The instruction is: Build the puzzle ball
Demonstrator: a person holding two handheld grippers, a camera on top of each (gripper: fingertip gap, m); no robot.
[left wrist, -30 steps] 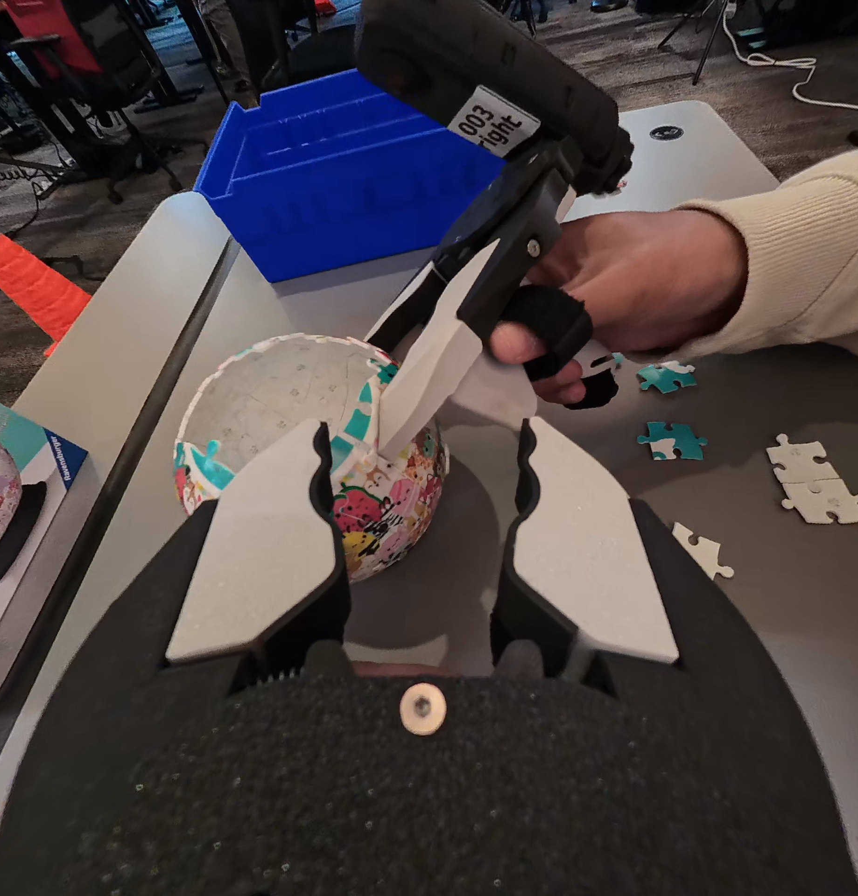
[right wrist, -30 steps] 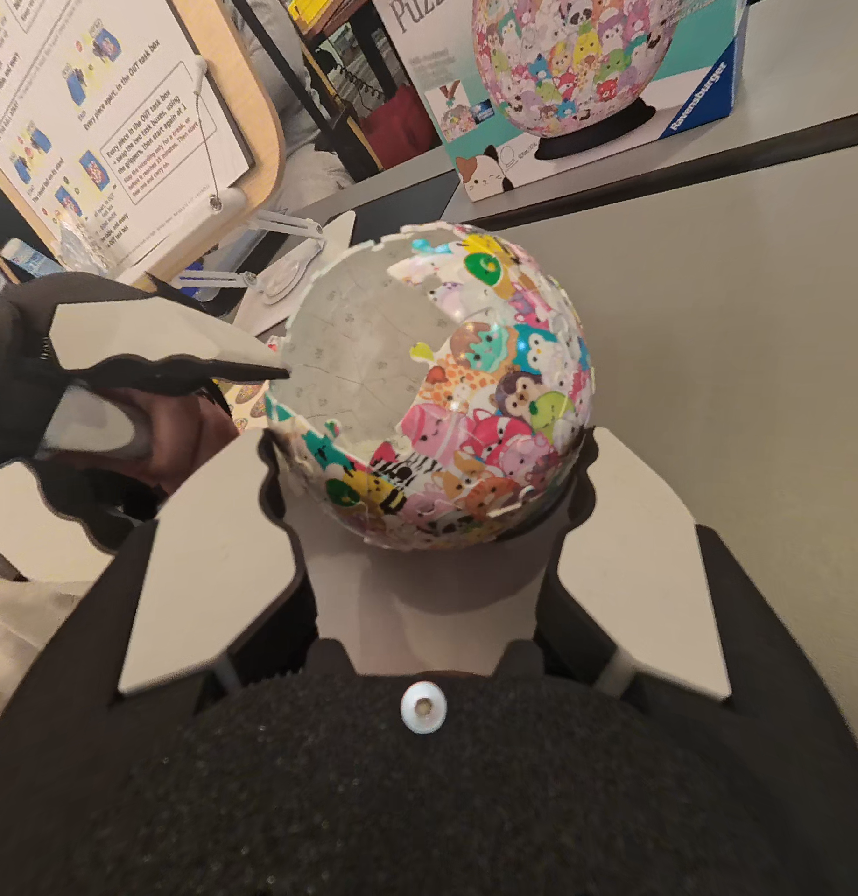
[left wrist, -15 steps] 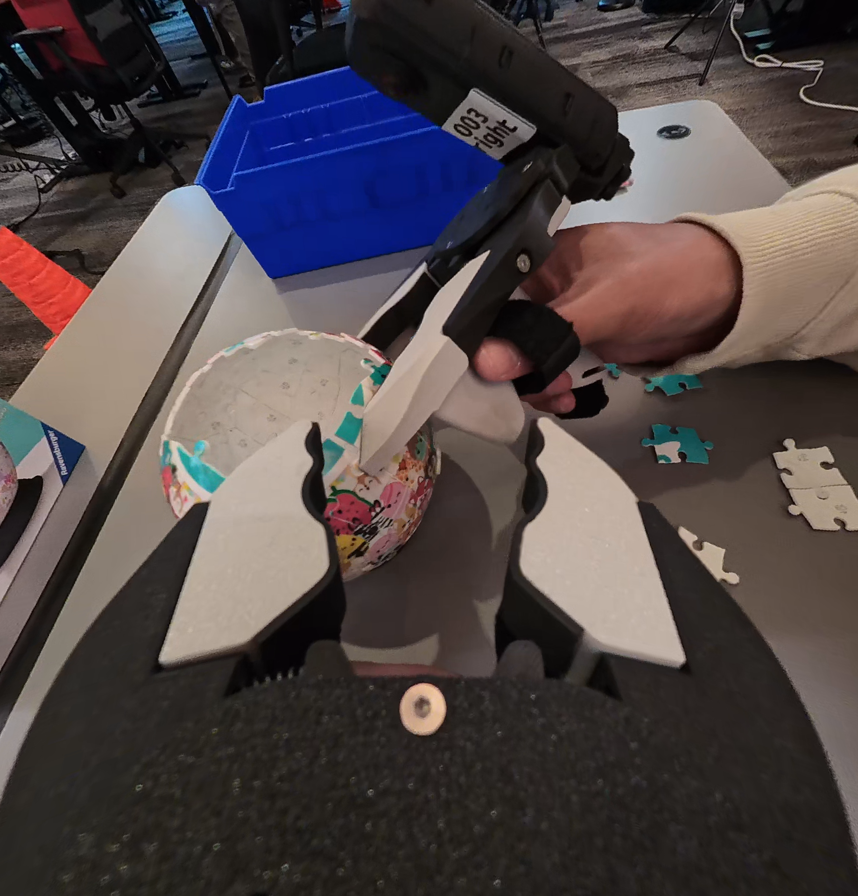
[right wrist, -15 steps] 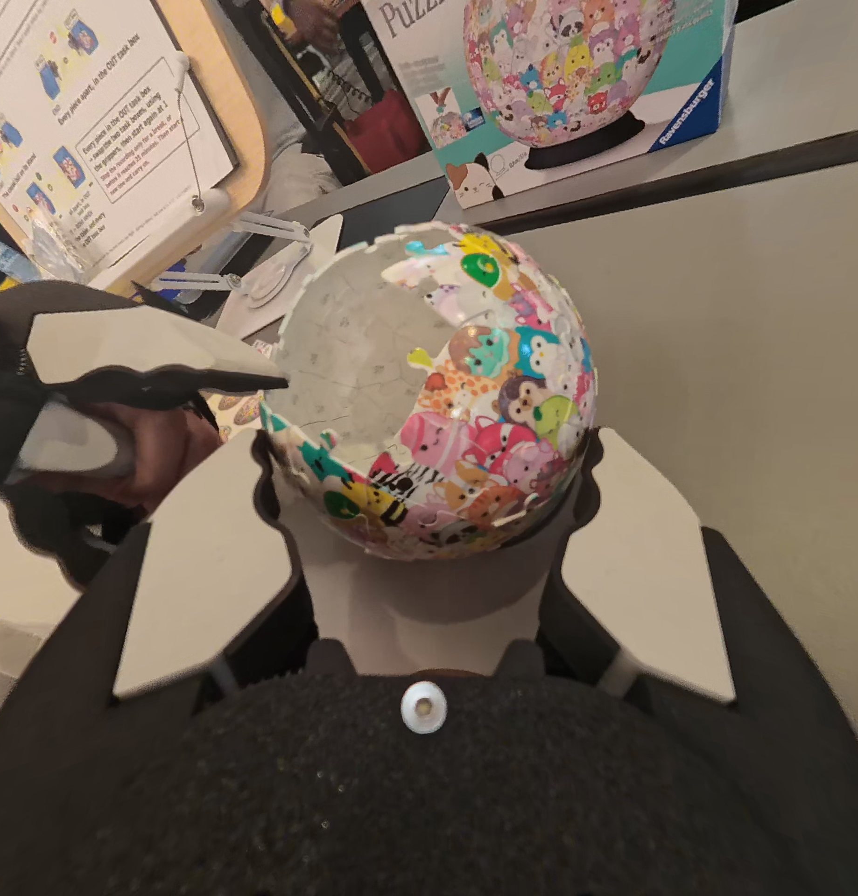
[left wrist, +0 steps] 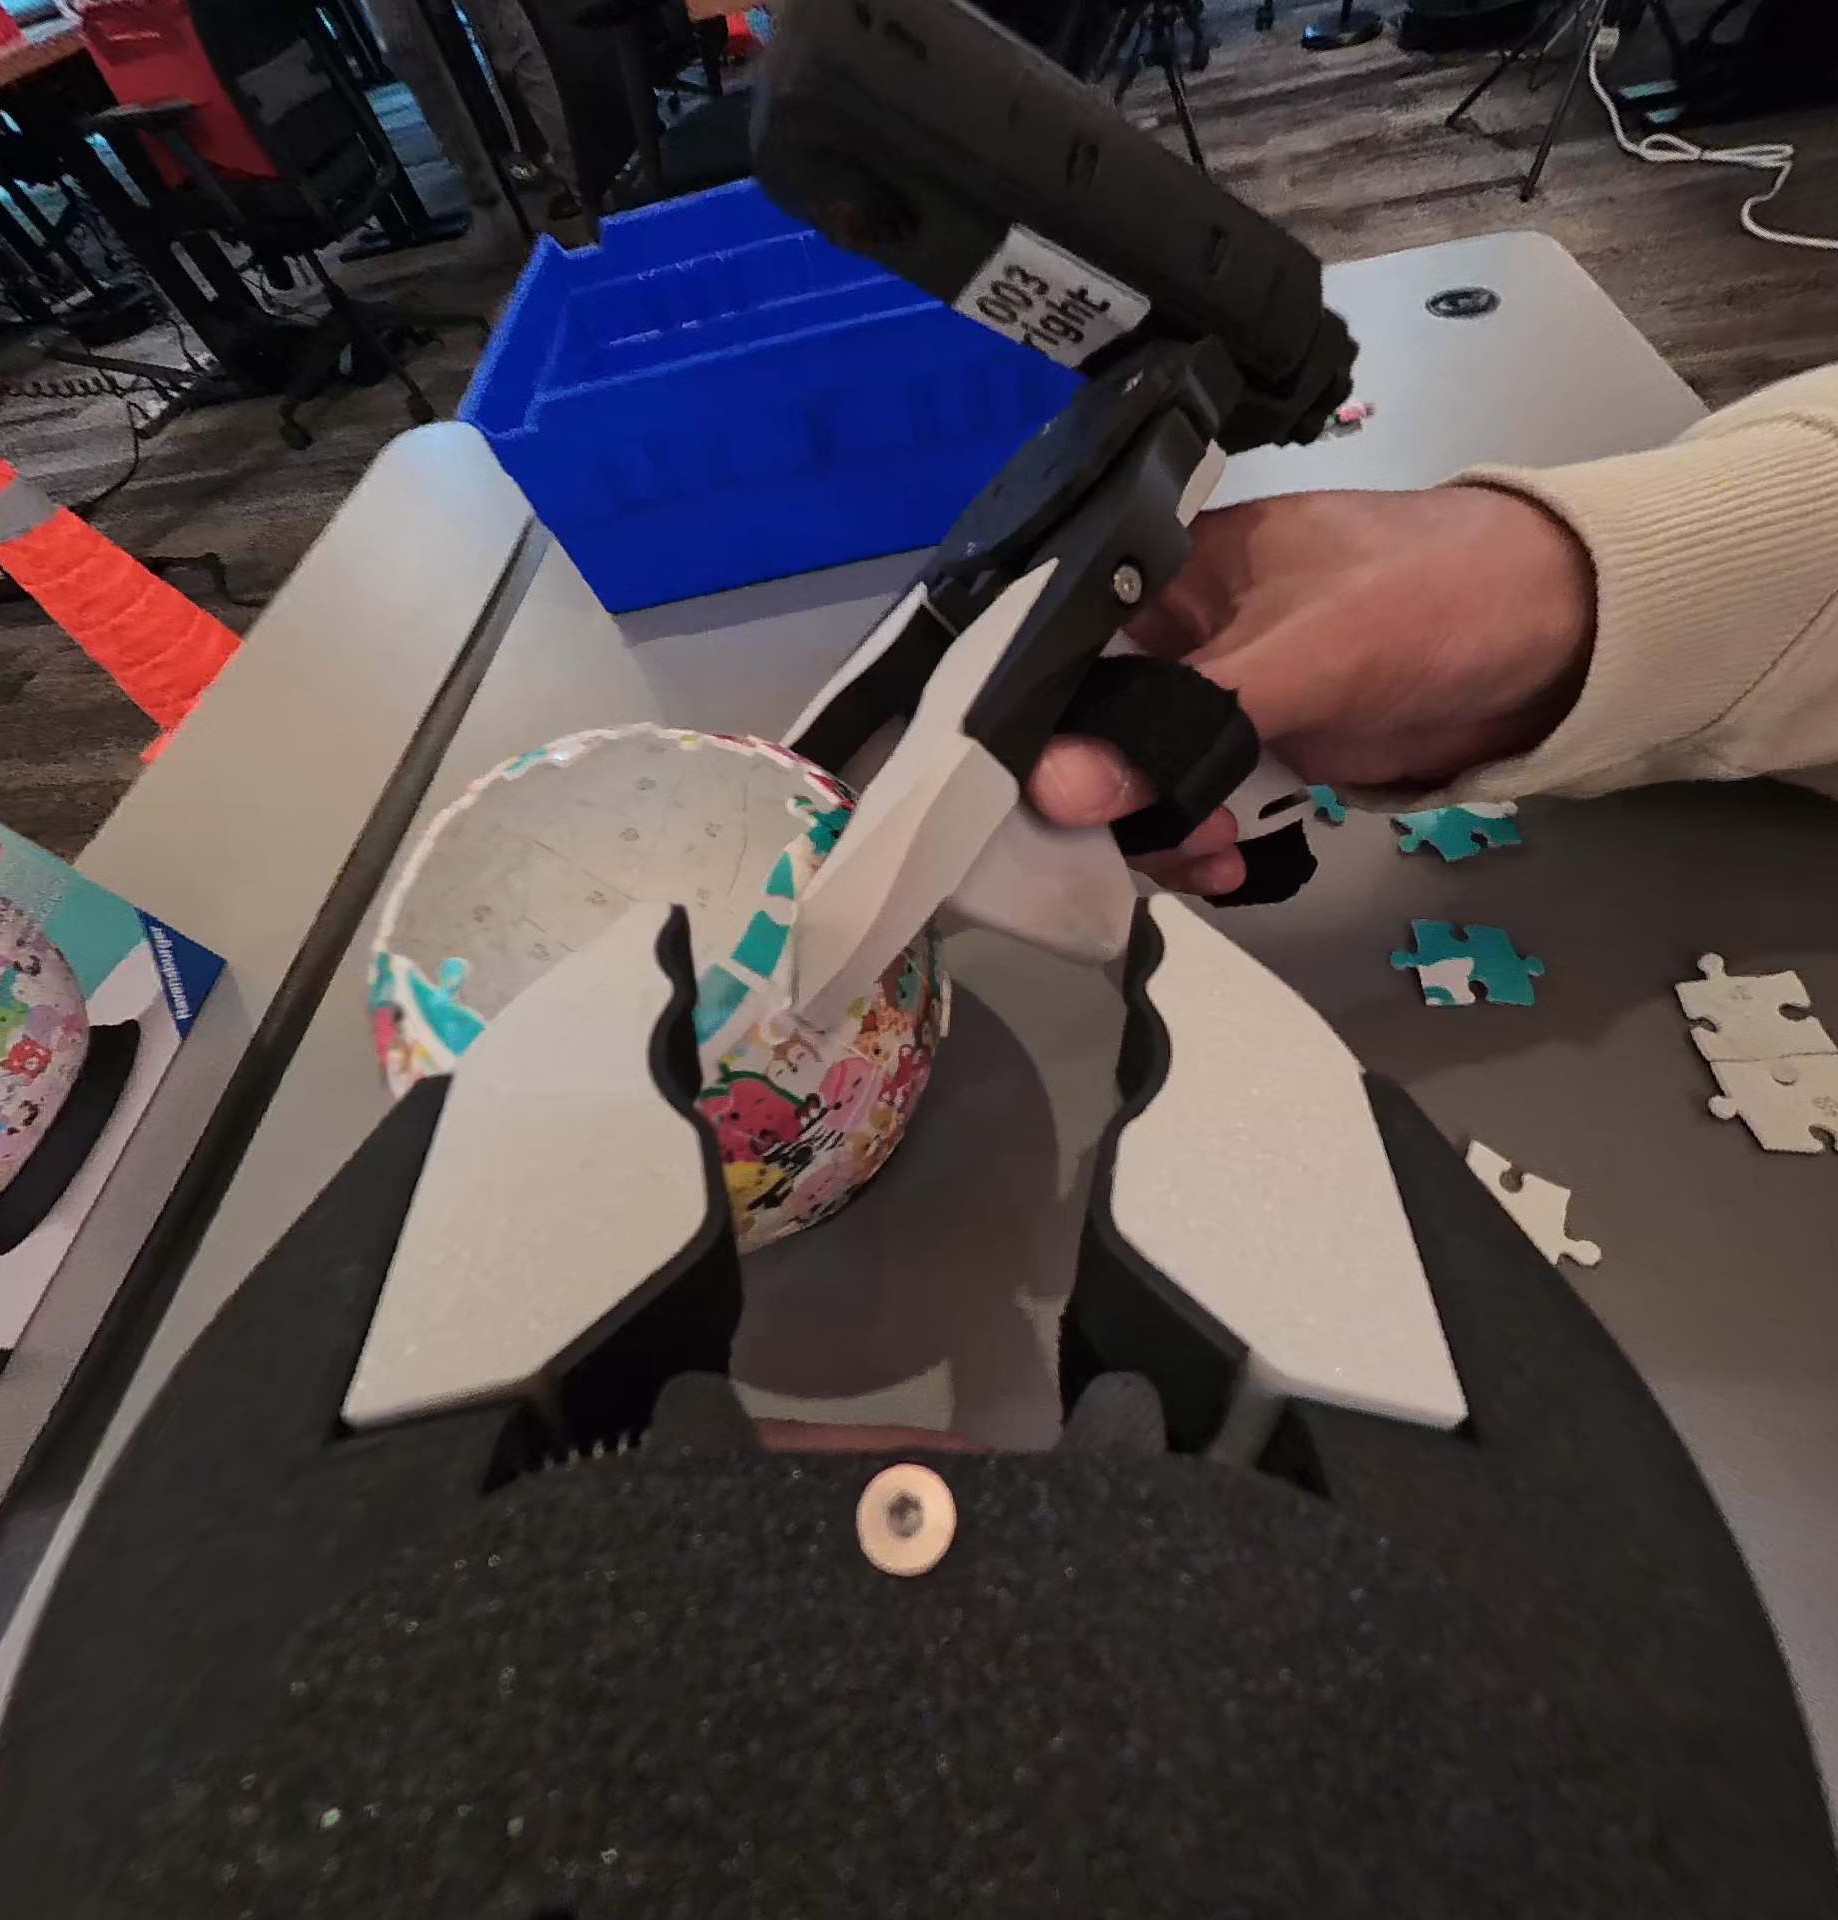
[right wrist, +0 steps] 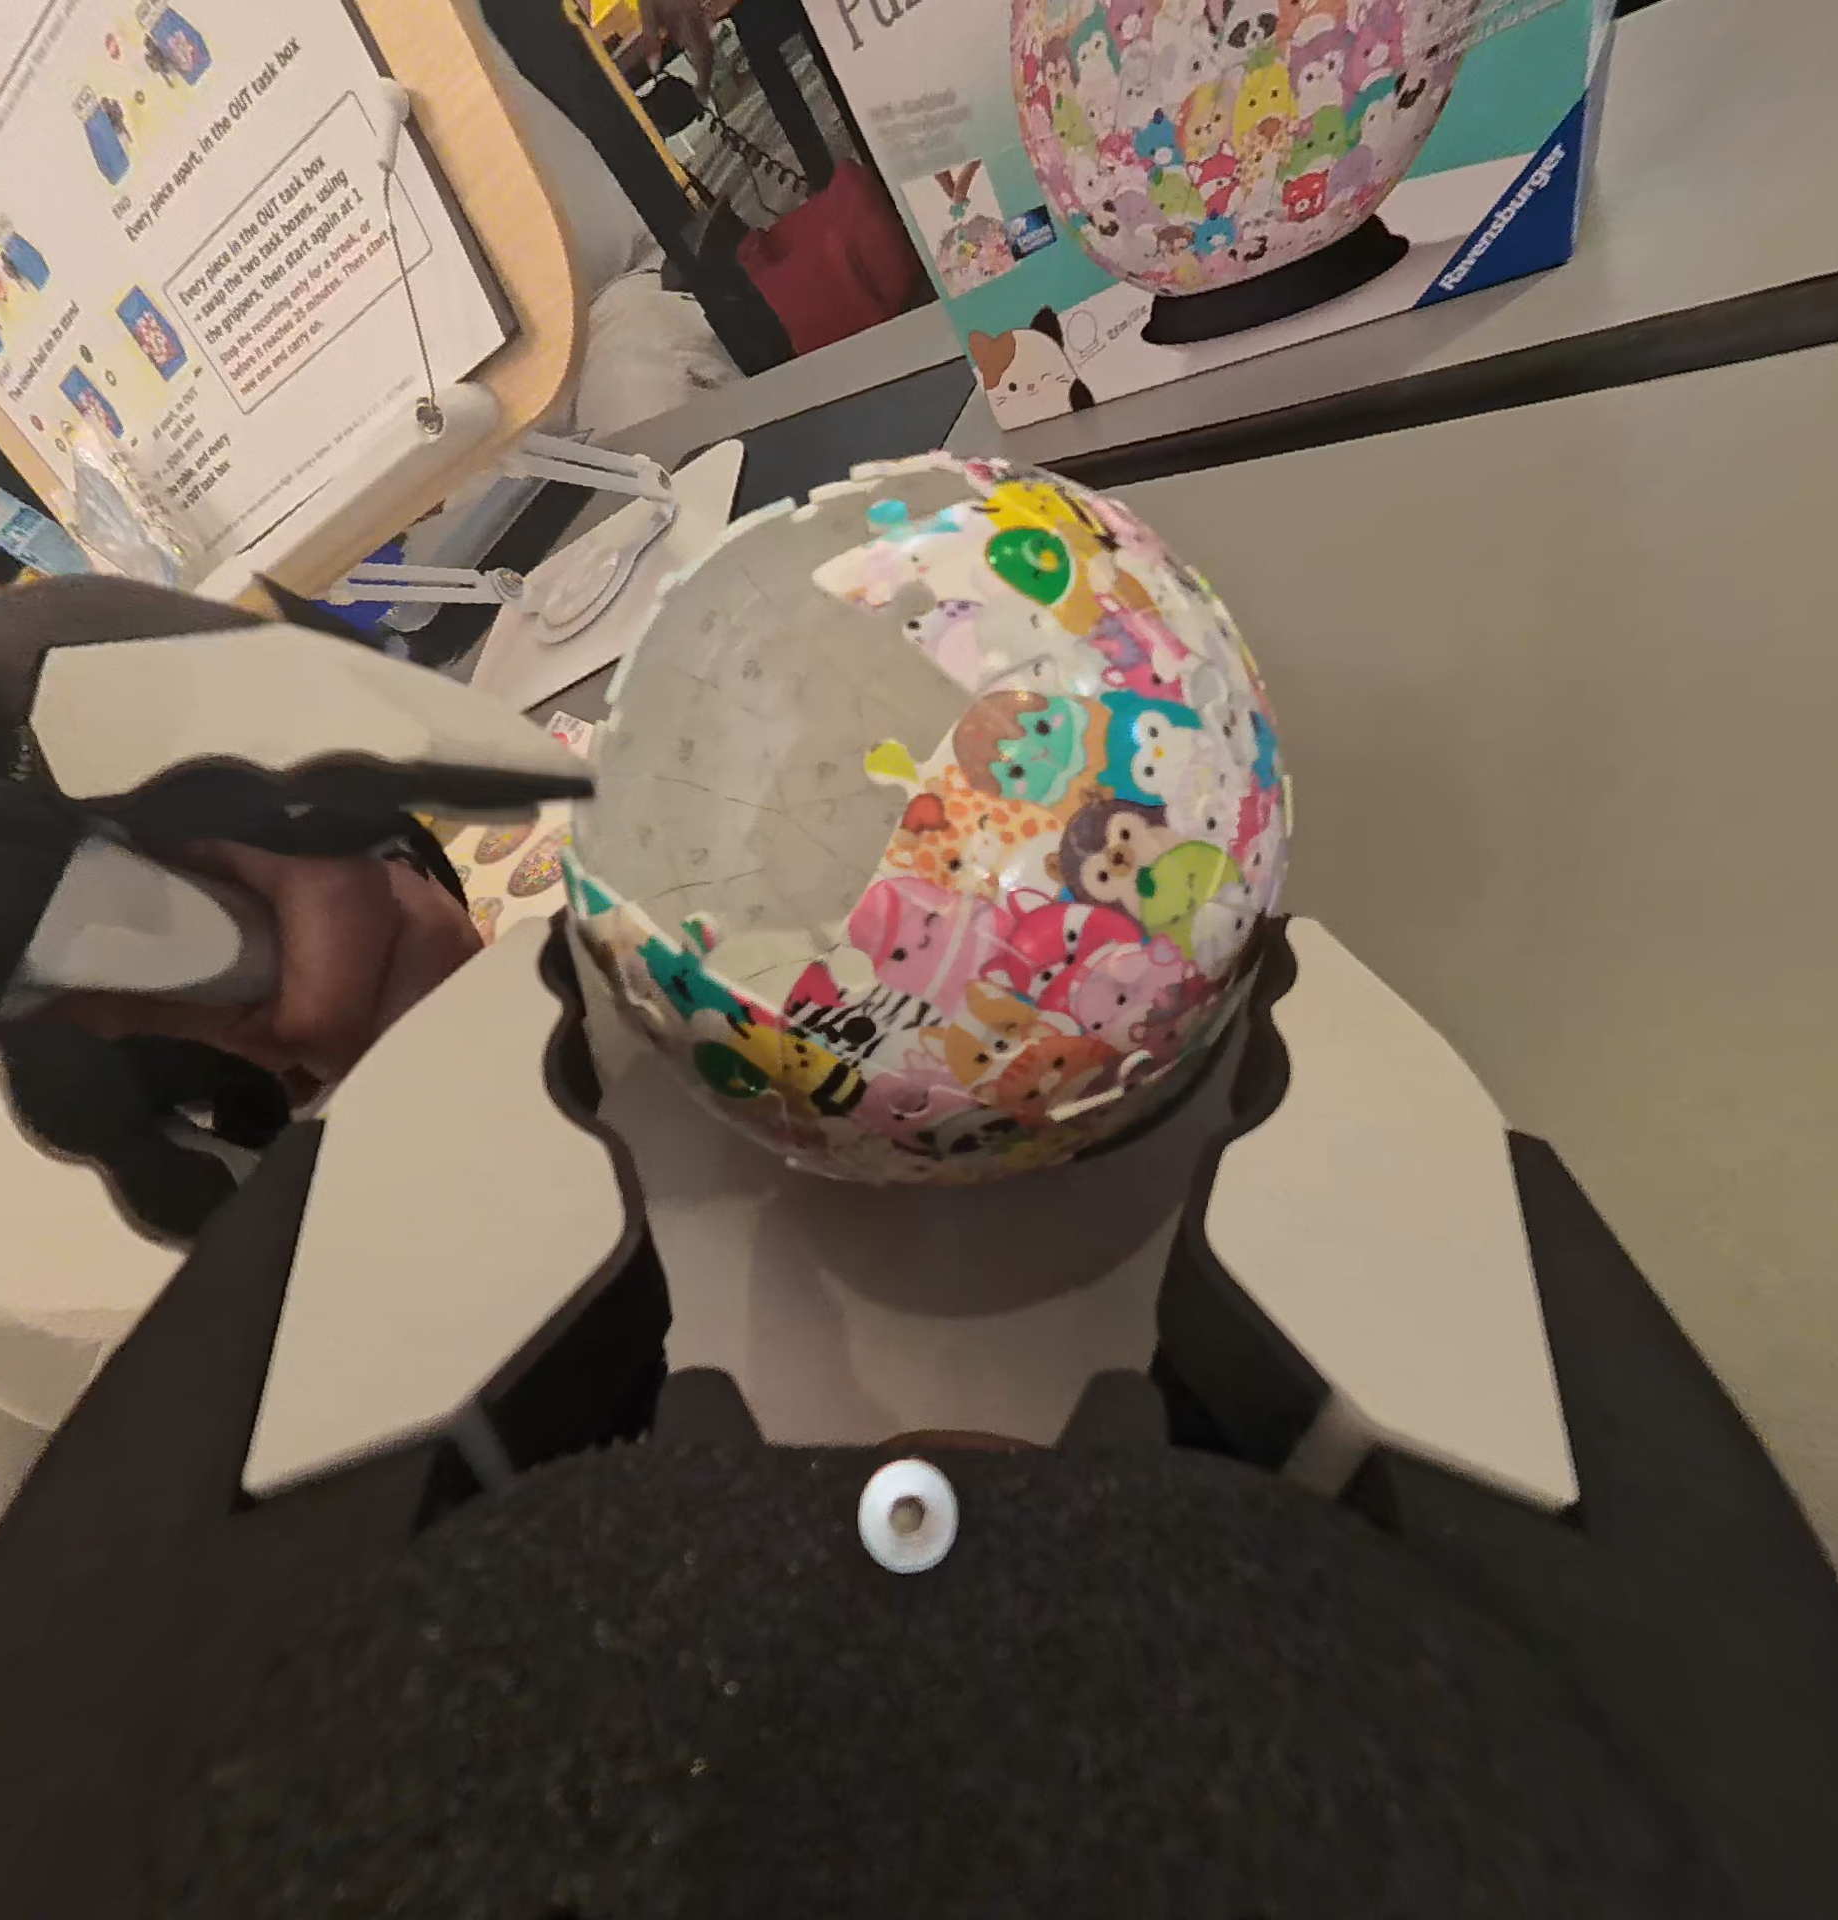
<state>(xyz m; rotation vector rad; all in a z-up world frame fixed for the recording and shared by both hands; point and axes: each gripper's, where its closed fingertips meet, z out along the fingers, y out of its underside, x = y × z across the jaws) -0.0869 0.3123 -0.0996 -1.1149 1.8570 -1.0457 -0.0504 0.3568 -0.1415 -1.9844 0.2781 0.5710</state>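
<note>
The half-built puzzle ball [right wrist: 1008, 831] sits on the grey desk [right wrist: 1569, 831], its open side tipped up and toward the left tongs, so the plain pale inside of the shell shows. Its outer skin is covered in bright cartoon animals, and the rim of the opening is jagged with piece tabs. The right tongs [right wrist: 915, 1023] reach around the ball's lower half, spread wide, one finger pressed to each side of the shell; whether they squeeze it or only bracket it I cannot tell. In the left wrist view one right finger [left wrist: 873, 894] lies against the ball's [left wrist: 624, 883] outer wall just below the rim. The left tongs [left wrist: 910, 997] stand open with nothing between them, hovering just beside the ball on its open side; from the right wrist view one pale finger [right wrist: 302, 717] points at the rim. A hand [left wrist: 1362, 634] in a cream ribbed sleeve [left wrist: 1725, 582] grips the right tool's trigger. Beyond that hand, loose puzzle pieces lie scattered on the desk: teal ones [left wrist: 1466, 961] and white, face-down ones [left wrist: 1777, 1060]. Behind the ball stands a blue bin [left wrist: 749, 416]. On the ball's far side from the pieces lies the puzzle box [right wrist: 1258, 197], printed with a finished ball.
</note>
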